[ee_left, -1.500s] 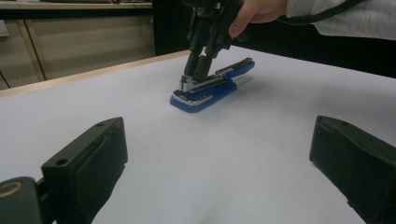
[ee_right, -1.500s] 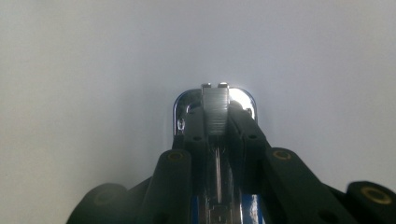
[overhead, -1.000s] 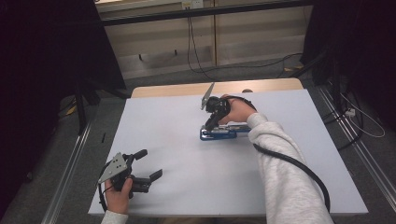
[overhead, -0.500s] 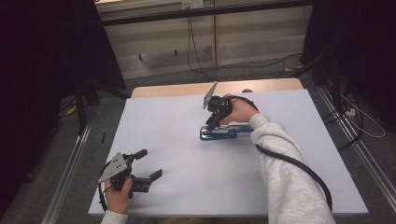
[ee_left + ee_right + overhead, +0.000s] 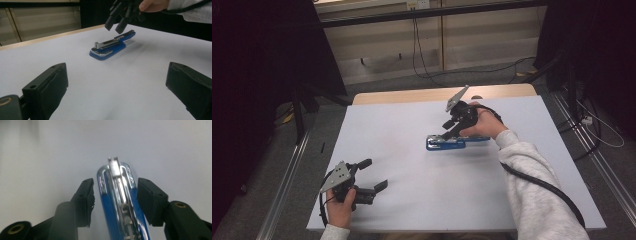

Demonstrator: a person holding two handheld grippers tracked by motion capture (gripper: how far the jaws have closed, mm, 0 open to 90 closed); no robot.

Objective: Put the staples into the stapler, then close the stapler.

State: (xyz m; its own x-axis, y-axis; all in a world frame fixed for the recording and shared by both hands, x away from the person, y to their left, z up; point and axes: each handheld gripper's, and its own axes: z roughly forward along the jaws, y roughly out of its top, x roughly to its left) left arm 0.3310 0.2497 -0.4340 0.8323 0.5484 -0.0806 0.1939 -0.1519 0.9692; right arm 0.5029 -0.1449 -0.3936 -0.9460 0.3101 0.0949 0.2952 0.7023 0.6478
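Note:
A blue stapler (image 5: 444,143) lies flat on the white table (image 5: 422,200), right of centre, its chrome metal channel facing up. My right gripper (image 5: 448,129) hovers just over its left end, tilted down. In the right gripper view the stapler (image 5: 120,205) runs between the jaws of this gripper (image 5: 115,192), which stand open with a gap on each side. My left gripper (image 5: 375,173) is held low near the table's front left corner, open and empty. The left gripper (image 5: 120,87) faces the stapler (image 5: 110,47) and the right gripper (image 5: 115,27) from a distance.
The table's wooden far edge (image 5: 412,95) shows beyond the white sheet. A black cable (image 5: 542,185) trails from the right gripper along the grey sleeve (image 5: 537,200). Metal rails (image 5: 287,185) run on the floor along both sides.

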